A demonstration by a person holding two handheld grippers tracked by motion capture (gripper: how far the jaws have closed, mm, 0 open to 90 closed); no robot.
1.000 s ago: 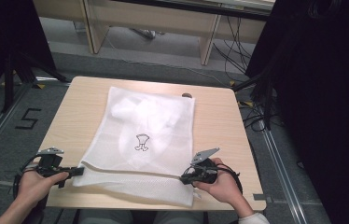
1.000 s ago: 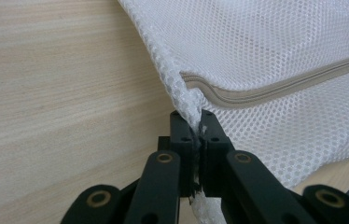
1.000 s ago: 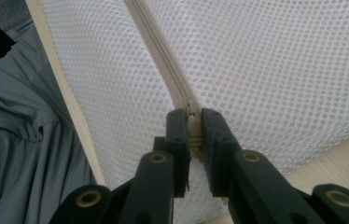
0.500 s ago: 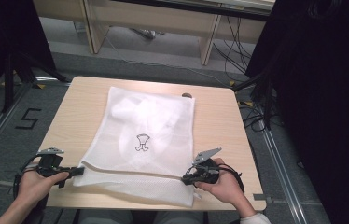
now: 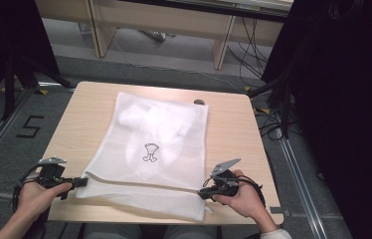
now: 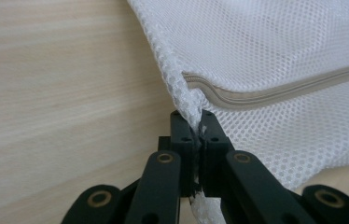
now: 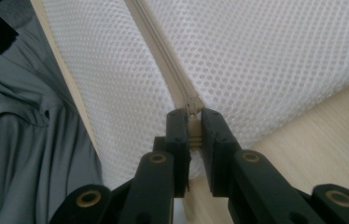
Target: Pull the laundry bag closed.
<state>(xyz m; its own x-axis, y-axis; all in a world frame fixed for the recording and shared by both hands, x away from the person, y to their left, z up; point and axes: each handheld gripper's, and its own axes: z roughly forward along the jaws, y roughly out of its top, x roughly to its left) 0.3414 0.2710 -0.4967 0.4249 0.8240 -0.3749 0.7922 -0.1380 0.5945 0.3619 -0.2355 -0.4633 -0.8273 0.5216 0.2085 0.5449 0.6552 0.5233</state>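
A white mesh laundry bag (image 5: 149,154) lies flat across the middle of the counter (image 5: 233,129), its zippered end hanging slightly over the near edge, with something white and bundled inside toward the far end. The left gripper (image 6: 195,135) has its jaws pressed together on a bunched bit of mesh at the bag's near left corner, just where the zipper (image 6: 280,91) ends. The right gripper (image 7: 194,133) has its jaws pinching the small pale zipper pull (image 7: 194,127) near the near right corner. The likely trouble lies in both holds. The pull is a tiny, smooth tab caught only at the jaw tips, so a tug at an angle to the zipper track could let it slip free. The left hold is on loose, stretchy mesh; if the right hand drags the slider without the left keeping the seam taut, the fabric may bunch ahead of the slider and jam it, or mesh may snag in the teeth. A hard pull could also drag the whole bag off the near edge.
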